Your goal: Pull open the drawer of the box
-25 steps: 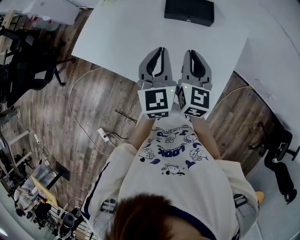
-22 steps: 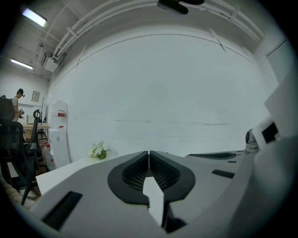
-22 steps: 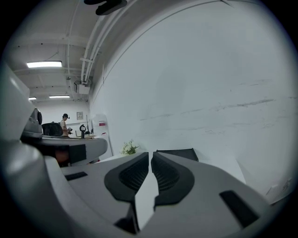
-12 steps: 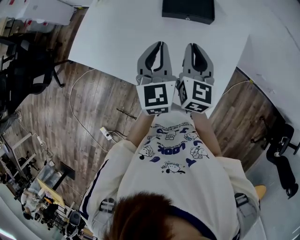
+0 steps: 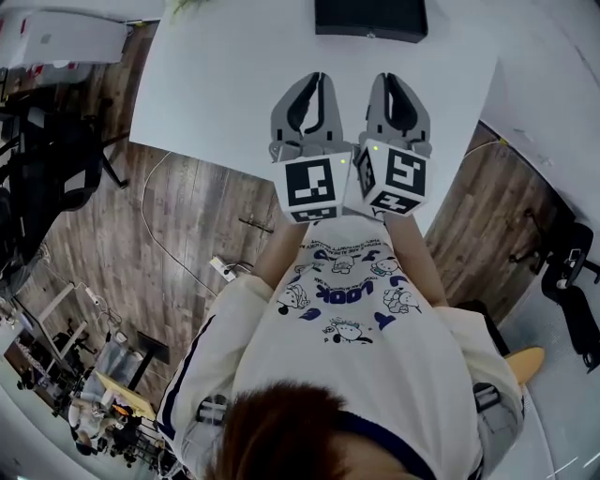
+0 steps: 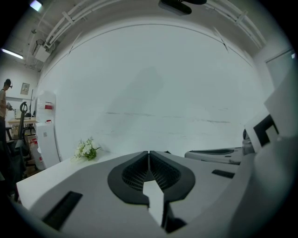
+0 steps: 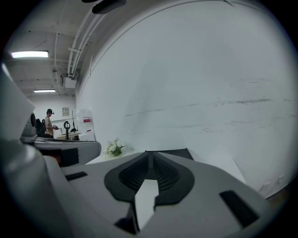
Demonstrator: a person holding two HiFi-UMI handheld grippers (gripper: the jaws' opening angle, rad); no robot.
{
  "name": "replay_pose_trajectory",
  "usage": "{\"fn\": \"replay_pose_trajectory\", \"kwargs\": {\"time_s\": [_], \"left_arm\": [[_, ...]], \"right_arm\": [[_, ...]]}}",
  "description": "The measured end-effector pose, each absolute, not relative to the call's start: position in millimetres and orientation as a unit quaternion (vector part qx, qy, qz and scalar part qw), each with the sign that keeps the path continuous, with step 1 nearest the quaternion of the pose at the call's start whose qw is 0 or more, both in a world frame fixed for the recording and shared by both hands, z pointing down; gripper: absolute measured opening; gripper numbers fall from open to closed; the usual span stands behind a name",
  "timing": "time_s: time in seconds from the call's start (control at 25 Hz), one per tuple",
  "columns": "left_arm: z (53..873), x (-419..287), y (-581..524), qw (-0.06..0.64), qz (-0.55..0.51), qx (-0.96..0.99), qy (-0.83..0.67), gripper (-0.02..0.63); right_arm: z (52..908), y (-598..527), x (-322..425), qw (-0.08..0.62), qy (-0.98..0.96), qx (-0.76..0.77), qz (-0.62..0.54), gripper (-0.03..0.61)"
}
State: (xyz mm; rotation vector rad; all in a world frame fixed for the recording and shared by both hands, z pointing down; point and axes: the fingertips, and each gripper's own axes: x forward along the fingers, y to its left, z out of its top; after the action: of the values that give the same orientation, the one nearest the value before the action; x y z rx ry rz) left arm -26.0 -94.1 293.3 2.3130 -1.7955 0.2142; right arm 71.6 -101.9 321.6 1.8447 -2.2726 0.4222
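A black box (image 5: 370,19) sits at the far edge of the white table (image 5: 216,84) in the head view; its top shows just past my right jaws as the box (image 7: 172,152) in the right gripper view. My left gripper (image 5: 322,78) and right gripper (image 5: 388,79) are held side by side above the table's near part, well short of the box. Both are shut with nothing between the jaws. In the left gripper view the left gripper (image 6: 149,152) points at a white wall, and the right gripper (image 7: 150,153) does likewise.
A small bunch of white flowers (image 6: 86,148) lies at the table's far left corner. Wooden floor with cables (image 5: 187,234) lies left of the table, with office chairs (image 5: 47,159) beyond. A second white table (image 5: 553,84) stands at the right.
Both grippers have moved forward over the table toward the black box, still shut and side by side.
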Motion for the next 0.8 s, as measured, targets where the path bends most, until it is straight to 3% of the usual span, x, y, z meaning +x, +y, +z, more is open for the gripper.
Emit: {"fn": "replay_pose_trajectory", "kwargs": {"time_s": [0.8], "left_arm": [[332.9,-15.9,-180.5,0.131,0.101,0.811,-0.561,0.025]], "right_arm": [[362.4,-184.1,88.6,0.109,-0.722,0.662,0.167,0.046]]}}
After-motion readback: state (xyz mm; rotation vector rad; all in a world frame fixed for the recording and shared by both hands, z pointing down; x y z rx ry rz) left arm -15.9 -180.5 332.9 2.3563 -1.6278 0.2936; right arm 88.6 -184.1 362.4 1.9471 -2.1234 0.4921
